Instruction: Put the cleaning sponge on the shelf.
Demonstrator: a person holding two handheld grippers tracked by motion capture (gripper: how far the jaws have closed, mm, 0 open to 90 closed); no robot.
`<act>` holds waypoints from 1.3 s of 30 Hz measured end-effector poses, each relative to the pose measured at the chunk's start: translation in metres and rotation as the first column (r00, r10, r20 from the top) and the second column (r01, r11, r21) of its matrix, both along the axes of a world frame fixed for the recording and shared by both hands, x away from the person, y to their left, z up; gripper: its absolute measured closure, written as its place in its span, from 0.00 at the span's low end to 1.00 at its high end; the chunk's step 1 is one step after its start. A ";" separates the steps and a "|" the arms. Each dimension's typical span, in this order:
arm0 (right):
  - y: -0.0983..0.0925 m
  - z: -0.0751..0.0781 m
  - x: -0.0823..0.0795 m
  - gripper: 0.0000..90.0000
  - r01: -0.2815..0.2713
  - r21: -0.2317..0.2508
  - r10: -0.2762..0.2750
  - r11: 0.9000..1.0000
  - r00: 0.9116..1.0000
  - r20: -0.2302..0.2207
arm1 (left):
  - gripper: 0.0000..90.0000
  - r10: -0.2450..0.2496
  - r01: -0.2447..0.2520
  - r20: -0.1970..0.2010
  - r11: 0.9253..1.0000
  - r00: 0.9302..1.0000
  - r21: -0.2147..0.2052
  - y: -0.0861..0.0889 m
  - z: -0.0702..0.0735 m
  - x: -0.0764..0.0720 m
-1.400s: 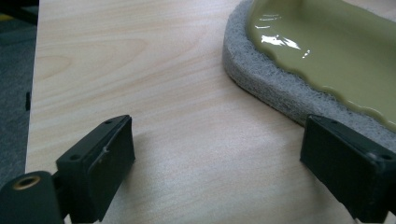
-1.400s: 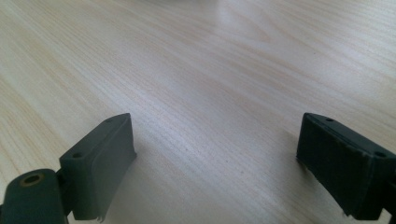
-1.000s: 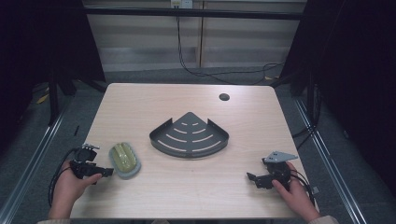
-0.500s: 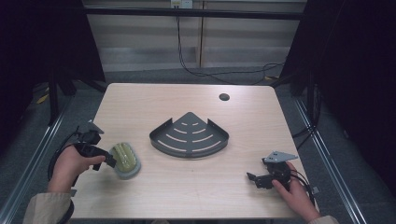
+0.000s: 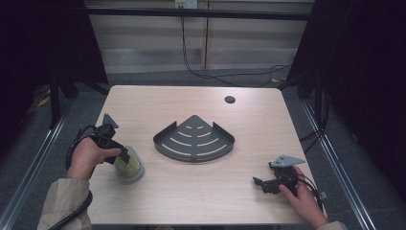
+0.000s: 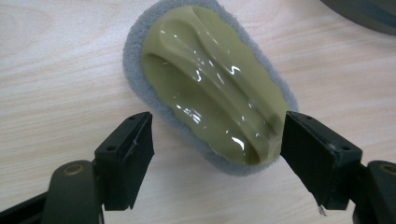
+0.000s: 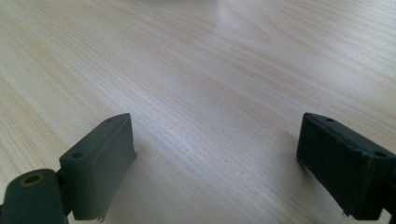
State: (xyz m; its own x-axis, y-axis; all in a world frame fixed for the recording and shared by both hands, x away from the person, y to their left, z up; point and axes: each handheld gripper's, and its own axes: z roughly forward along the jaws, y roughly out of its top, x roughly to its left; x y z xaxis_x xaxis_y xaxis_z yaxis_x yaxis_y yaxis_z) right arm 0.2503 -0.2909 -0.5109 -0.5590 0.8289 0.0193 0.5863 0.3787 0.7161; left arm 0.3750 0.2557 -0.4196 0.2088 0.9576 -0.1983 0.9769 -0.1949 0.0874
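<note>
The left gripper (image 6: 217,149) hangs over the olive-handled scrubbing sponge (image 6: 210,79) near the tabletop's (image 5: 201,196) left edge, jaws wide and straddling its near end, likely lined up to clamp the handle. The right gripper (image 7: 217,161) rests idle, jaws wide and empty.

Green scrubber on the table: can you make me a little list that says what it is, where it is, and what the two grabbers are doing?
thing: green scrubber with a grey pad underneath
where: flat on the wooden table, near its left edge
left gripper: jaws open, one on each side of the scrubber's near end
right gripper: open, over bare table
nearby: dark corner rack in the middle
</note>
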 end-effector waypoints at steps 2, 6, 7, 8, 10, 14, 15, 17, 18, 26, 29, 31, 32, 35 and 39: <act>0.000 0.000 0.000 0.12 0.000 0.000 0.000 1.000 1.000 0.000 | 0.28 0.010 -0.010 -0.004 1.000 1.000 0.003 -0.002 -0.003 0.002; 0.000 0.000 0.000 0.12 0.000 0.000 0.000 1.000 1.000 0.000 | 0.29 0.034 -0.034 -0.020 0.999 0.999 -0.021 -0.008 -0.010 0.005; 0.000 0.000 0.000 0.12 0.001 0.000 -0.001 1.000 1.000 -0.001 | 0.31 0.030 -0.030 -0.021 0.999 0.999 -0.019 -0.009 -0.010 0.006; 0.000 0.000 0.000 0.12 0.000 0.000 0.000 1.000 1.000 0.000 | 0.34 0.037 -0.038 -0.025 0.999 0.999 -0.022 -0.011 -0.011 0.007; 0.000 0.000 0.000 0.12 0.000 0.000 0.000 1.000 1.000 0.000 | 0.39 0.029 -0.029 -0.025 0.999 0.999 -0.013 -0.013 -0.012 0.008; 0.000 0.000 0.000 0.12 -0.002 0.000 0.002 1.000 1.000 0.002 | 0.52 0.024 -0.024 -0.024 1.000 0.999 0.003 -0.019 -0.012 0.009; 0.000 0.000 0.000 0.12 -0.002 0.000 0.002 1.000 1.000 0.002 | 0.54 0.024 -0.024 -0.024 1.000 0.999 0.003 -0.019 -0.012 0.009; 0.000 0.000 0.000 0.12 0.000 0.000 0.000 1.000 1.000 0.000 | 0.57 0.016 -0.015 -0.025 0.999 1.000 0.028 -0.020 -0.010 0.010; 0.000 0.000 0.000 0.12 0.001 0.000 -0.001 1.000 1.000 -0.001 | 0.63 0.005 -0.004 -0.025 0.999 1.000 0.051 -0.021 -0.008 0.010; 0.000 0.000 0.000 0.12 0.000 0.000 0.000 1.000 1.000 0.000 | 0.79 -0.029 0.028 0.003 0.995 1.000 0.097 -0.023 -0.004 0.012; 0.000 0.000 0.000 0.12 0.000 0.000 0.000 1.000 1.000 0.000 | 0.79 -0.035 0.035 -0.001 0.994 0.999 0.101 -0.022 -0.003 0.012; 0.000 0.000 0.000 0.12 0.000 0.000 0.000 1.000 1.000 0.000 | 0.79 -0.033 0.032 0.004 0.994 0.999 0.104 -0.021 0.000 0.013; 0.000 0.000 0.000 0.12 0.000 0.000 0.000 1.000 1.000 0.000 | 0.79 -0.034 0.033 0.006 0.994 0.999 0.102 -0.021 0.001 0.013; 0.000 0.000 0.000 0.12 0.000 0.000 0.000 1.000 1.000 0.000 | 0.79 -0.044 0.043 0.009 0.993 0.999 0.109 -0.021 0.005 0.013; 0.000 0.000 0.000 0.12 -0.002 0.000 0.002 1.000 1.000 0.002 | 0.79 -0.054 0.052 0.022 0.993 0.998 0.105 -0.021 0.010 0.014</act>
State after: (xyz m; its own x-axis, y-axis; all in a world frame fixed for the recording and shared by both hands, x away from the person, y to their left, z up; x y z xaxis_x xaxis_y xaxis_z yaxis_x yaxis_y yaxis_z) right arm 0.2504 -0.2910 -0.5110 -0.5605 0.8279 0.0182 0.5842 0.3797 0.7173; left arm 0.3890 0.2352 -0.4098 0.2633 0.9603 -0.0917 0.9628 -0.2556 0.0880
